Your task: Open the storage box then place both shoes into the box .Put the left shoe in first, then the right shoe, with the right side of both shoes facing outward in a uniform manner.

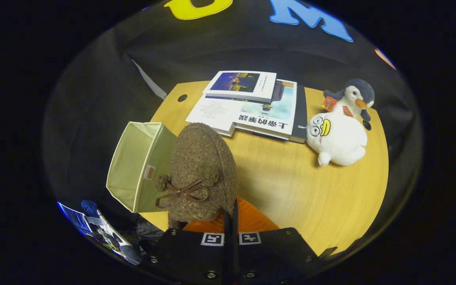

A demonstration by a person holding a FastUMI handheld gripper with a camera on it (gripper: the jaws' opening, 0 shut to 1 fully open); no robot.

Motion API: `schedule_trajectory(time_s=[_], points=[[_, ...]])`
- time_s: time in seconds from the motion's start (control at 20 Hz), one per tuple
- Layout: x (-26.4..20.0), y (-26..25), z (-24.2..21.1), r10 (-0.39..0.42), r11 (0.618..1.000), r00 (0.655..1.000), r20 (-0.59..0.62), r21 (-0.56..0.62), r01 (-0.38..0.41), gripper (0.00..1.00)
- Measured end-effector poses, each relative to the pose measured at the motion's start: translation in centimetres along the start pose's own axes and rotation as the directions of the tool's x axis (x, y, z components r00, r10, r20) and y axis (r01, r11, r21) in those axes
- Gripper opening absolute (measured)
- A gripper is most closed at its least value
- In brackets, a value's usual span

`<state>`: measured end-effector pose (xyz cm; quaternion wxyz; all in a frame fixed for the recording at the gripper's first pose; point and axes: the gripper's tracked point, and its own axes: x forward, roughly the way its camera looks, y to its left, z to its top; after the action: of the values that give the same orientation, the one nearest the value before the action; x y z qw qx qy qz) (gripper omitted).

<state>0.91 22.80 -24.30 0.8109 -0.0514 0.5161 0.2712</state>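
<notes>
1. Landmark: the storage box point(139, 166), a pale green fabric bin lying on its side at the left end of the wooden table point(291, 186), mouth open toward the left; soft cloth walls, so in my judgement it is light and would slide or buckle if shoved; it counts as opened already.
2. Just right of the box, touching or overlapping its near wall, hangs 1 brown fuzzy shoe point(202, 174) with a small bow point(182, 194) and pompoms; toe pointing away, heel end at the gripper point(230, 221); I cannot tell whether it is the left or right shoe, and the 2nd shoe I leave unplaced.
3. The fingers look drawn together to a narrow slit with the shoe's heel rim apparently pinched there; the contact itself is hidden by the shoe, so a clenched hold on it is my reading, not a certainty.
4. Handling judgement: woolly upper is soft, light and grippy, not fragile; it will sag from a rim pinch, so the stiffer heel collar is the sound place to hold; swing gently.
5. Right of the box and further back: stacked books point(251, 105); further right again, 2 plush toys point(339, 134), well apart from the box.
</notes>
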Motion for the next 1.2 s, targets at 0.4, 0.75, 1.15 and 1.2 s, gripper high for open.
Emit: schedule_trajectory(time_s=[0.4,0.75,1.15,1.2], points=[[1.8,8.9,2.7,0.105,0.991,0.993,-0.046,-0.076,-0.109,0.00],[3.6,16.5,5.1,0.176,0.973,0.980,-0.095,-0.132,-0.188,0.00],[7.6,22.5,5.6,0.146,0.974,0.980,-0.134,-0.152,-0.166,0.00],[8.3,23.2,5.7,0.146,0.976,0.981,-0.126,-0.142,-0.164,0.00]])
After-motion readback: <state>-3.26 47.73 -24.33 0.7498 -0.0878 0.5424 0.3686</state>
